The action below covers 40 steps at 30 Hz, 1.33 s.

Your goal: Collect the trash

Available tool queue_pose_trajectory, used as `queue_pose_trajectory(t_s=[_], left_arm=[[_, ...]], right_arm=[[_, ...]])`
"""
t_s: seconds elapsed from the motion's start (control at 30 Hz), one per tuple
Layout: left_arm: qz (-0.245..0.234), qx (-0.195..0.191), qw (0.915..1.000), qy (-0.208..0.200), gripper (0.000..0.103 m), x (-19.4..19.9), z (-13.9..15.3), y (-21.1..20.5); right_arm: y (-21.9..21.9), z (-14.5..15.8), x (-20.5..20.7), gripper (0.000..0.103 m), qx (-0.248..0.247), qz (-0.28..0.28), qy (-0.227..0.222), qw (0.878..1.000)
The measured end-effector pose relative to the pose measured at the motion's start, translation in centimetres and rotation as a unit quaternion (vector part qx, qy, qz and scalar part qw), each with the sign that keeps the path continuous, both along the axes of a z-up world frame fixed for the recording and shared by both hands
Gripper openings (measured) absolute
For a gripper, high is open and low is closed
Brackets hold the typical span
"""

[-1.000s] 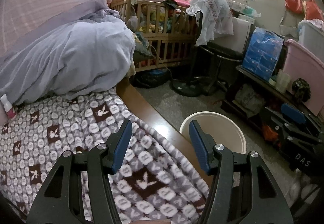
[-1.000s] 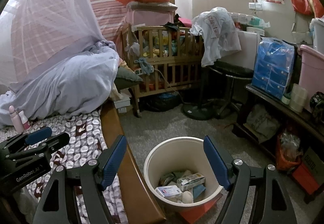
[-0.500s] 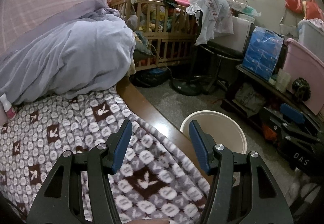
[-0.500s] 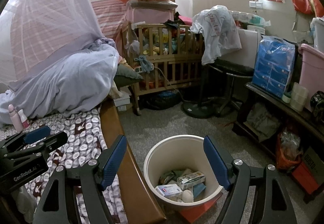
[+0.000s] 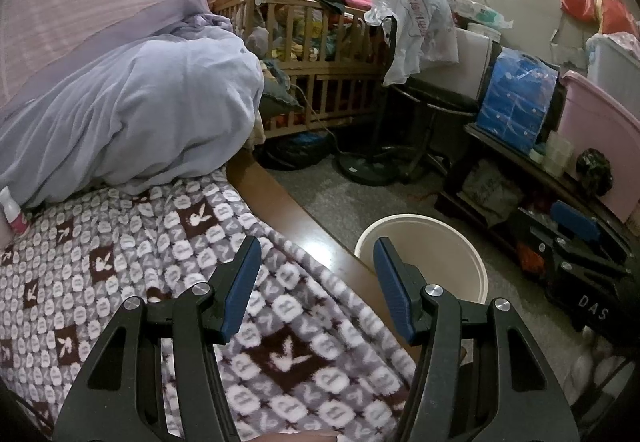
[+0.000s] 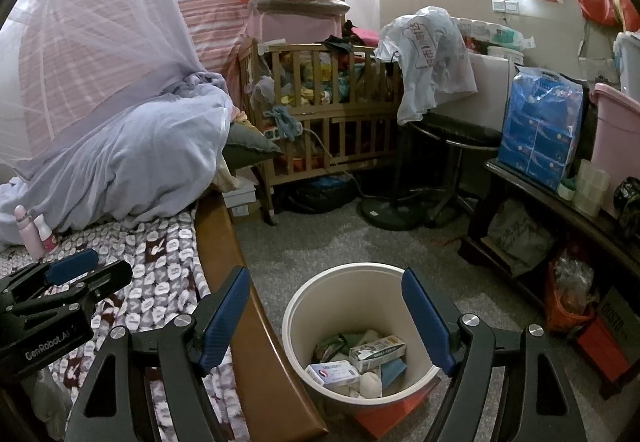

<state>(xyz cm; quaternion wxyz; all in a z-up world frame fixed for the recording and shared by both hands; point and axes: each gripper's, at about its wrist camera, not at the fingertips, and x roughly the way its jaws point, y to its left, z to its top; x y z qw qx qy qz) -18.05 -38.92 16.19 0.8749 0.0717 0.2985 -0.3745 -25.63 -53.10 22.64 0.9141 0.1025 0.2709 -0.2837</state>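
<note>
A cream round bin (image 6: 312, 306) stands on the floor beside the bed's wooden edge; it also shows in the left wrist view (image 5: 460, 242). Inside lie small medicine boxes (image 6: 376, 352), wrappers and a crumpled white wad (image 6: 370, 385). My right gripper (image 6: 326, 278) is open and empty, held above the bin. My left gripper (image 5: 318, 254) is open and empty above the patterned blanket (image 5: 120, 262) near the bed edge; it also shows at the left of the right wrist view (image 6: 72, 270).
A lilac quilt (image 5: 132, 122) is heaped on the bed under a mosquito net. Two small pink bottles (image 6: 34, 232) stand by it. A wooden crib (image 6: 328, 110), a black stool (image 6: 452, 134), a low shelf (image 6: 560, 226) with a blue tissue pack (image 6: 540, 130) and pink tub ring the grey floor.
Both grippers stay open and almost still. The right wrist view has shifted slightly, with the bin a little higher in frame.
</note>
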Motion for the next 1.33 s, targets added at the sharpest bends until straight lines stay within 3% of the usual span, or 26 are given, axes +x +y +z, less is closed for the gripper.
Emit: queue_pose_trajectory(t_s=[0.9,1.33], left_arm=[[-0.016,0.004,0.9999,0.006,0.057,0.1,-0.7,-0.1],[-0.012,-0.008,0.9992,0.038,0.057,2.2,-0.9,3.1]], right_arm=[[-0.2,-1.1,-0.2,0.076,0.003,0.002,0.010,1.000],[0.6,-1.0,1.4,0.076,0.005,0.021,0.026,0.999]])
